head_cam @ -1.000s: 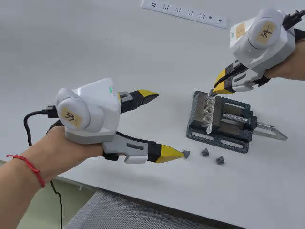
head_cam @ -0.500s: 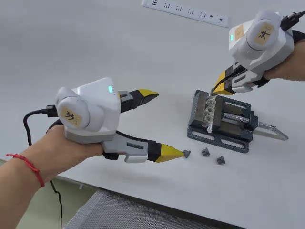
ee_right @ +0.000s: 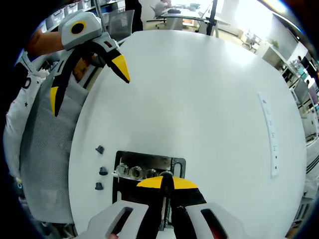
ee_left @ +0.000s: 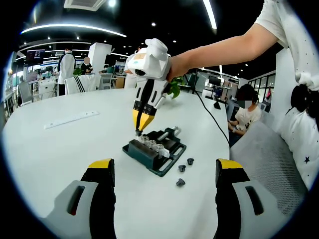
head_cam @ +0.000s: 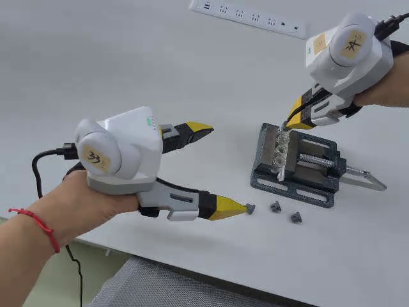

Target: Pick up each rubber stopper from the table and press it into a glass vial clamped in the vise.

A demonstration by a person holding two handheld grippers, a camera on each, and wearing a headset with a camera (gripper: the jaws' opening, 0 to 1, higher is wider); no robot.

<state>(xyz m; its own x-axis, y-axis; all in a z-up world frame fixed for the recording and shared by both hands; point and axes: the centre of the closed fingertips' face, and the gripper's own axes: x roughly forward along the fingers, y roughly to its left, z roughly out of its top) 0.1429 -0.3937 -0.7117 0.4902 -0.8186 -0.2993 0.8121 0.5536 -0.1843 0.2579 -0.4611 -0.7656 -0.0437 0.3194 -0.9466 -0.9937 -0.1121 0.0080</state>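
A dark vise (head_cam: pixel 307 173) clamps a row of glass vials (head_cam: pixel 279 151) on the white table. My right gripper (head_cam: pixel 285 125) hangs over the far end of that row, shut on a small grey rubber stopper (ee_right: pixel 166 175) just above the vials (ee_right: pixel 134 172). Three more stoppers lie in front of the vise (head_cam: pixel 250 208) (head_cam: pixel 275 206) (head_cam: pixel 296 217). My left gripper (head_cam: pixel 225 170) stands wide open to the left of the vise with nothing between its jaws; its lower tip is almost at the nearest stopper. The left gripper view has the vise (ee_left: pixel 167 154) and stoppers (ee_left: pixel 180 182) ahead.
A white power strip (head_cam: pixel 249 16) lies at the far side of the table. The table's near edge (head_cam: pixel 192 272) runs just below my left hand, with a grey mesh chair beneath it. A black cable trails from the left gripper.
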